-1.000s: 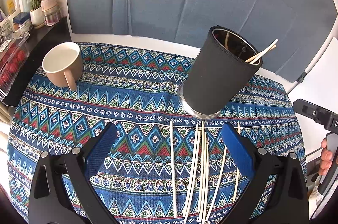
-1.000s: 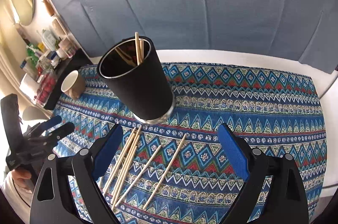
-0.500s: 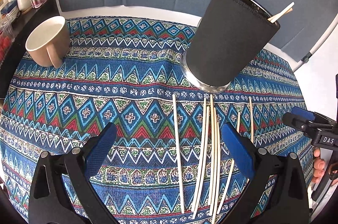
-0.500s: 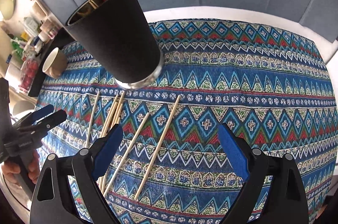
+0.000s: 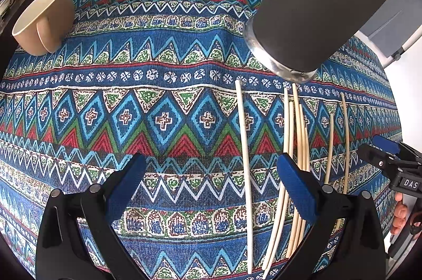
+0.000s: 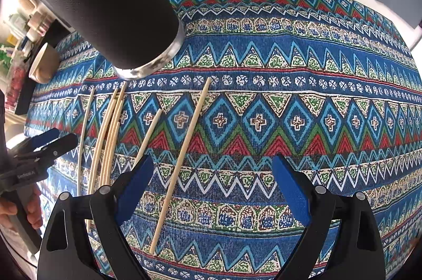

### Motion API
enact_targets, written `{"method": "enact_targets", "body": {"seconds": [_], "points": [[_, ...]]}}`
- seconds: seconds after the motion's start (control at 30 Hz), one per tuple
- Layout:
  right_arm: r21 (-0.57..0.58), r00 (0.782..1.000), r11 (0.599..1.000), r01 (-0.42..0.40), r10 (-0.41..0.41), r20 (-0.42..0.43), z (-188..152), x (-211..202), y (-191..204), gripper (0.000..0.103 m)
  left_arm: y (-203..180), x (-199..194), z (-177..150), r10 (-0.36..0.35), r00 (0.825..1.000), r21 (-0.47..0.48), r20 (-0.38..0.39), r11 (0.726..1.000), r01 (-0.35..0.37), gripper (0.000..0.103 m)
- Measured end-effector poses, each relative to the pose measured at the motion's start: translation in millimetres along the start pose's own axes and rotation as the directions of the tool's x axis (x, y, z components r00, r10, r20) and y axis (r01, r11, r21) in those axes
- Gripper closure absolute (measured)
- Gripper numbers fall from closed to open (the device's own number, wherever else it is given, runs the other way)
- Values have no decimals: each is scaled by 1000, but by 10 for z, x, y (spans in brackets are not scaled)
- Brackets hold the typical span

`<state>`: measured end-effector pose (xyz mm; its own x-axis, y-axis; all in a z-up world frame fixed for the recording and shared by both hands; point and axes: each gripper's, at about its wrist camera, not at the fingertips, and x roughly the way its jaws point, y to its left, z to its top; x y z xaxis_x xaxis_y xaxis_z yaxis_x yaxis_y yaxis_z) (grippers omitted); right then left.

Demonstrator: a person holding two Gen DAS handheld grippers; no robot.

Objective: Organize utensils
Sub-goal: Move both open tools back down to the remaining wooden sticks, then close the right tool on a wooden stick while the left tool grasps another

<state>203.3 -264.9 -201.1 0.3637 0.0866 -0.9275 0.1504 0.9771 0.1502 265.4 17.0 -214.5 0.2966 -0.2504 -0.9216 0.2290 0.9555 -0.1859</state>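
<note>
On cloth: seven loose chopsticks, one black holder, one mug; both jaws released.

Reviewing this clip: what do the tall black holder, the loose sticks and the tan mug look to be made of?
Black holder: probably metal in a matte, finely textured fabric-like sleeve; a shiny silver band shows at its base. Chopsticks: pale bamboo or wood, unvarnished, judging by the dull, even tan. Mug: likely ceramic with a smooth satin glaze, though plastic cannot be ruled out.
</note>
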Motion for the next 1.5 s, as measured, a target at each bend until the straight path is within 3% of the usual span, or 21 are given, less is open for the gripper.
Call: {"method": "enact_targets", "body": {"seconds": [0.2,0.4,0.53,0.6,0.7,0.8,0.9,0.97,1.0,1.07,1.13,1.27,1.5], "points": [[14,999,1000,22,-22,-25,24,136,61,16,-72,104,60,31,999,32,-15,999,-30,6],[-8,997,997,71,-72,-25,58,230,192,16,-345,270,86,156,988,141,-8,978,-154,4],[-93,988,985,146,-150,-37,40,336,412,16,-376,297,108,157,988,133,-9,979,-155,4],[-66,988,987,145,-148,-39,35,354,445,15,-369,290,97,158,987,134,-16,979,-154,4],[-64,987,986,154,-157,-38,8,361,491,18,-362,293,108,156,988,136,-21,979,-152,5],[-58,987,986,158,-160,-26,-5,325,494,31,-293,243,86,152,988,153,-25,977,-147,9],[-22,986,986,167,-167,-23,-18,271,418,51,-322,148,100,138,990,189,-30,973,-130,22],[-23,985,985,172,-172,-6,-20,241,392,72,-378,102,108,129,991,209,-32,971,-120,37],[-25,985,985,172,-172,-4,-25,238,392,74,-403,91,113,123,992,214,-35,970,-113,41],[-30,985,985,170,-171,-6,-22,223,374,87,-427,54,138,122,992,218,-33,970,-112,68],[-30,984,984,177,-177,-8,-7,193,294,98,-381,34,153,122,992,202,-35,973,-113,79],[-6,983,983,182,-182,-15,-10,130,76,99,-277,2,170,112,993,207,-42,973,-102,95],[135,997,988,69,-63,-48,-4,-32,-560,99,-127,-44,169,86,994,171,-71,983,-73,98]]}}
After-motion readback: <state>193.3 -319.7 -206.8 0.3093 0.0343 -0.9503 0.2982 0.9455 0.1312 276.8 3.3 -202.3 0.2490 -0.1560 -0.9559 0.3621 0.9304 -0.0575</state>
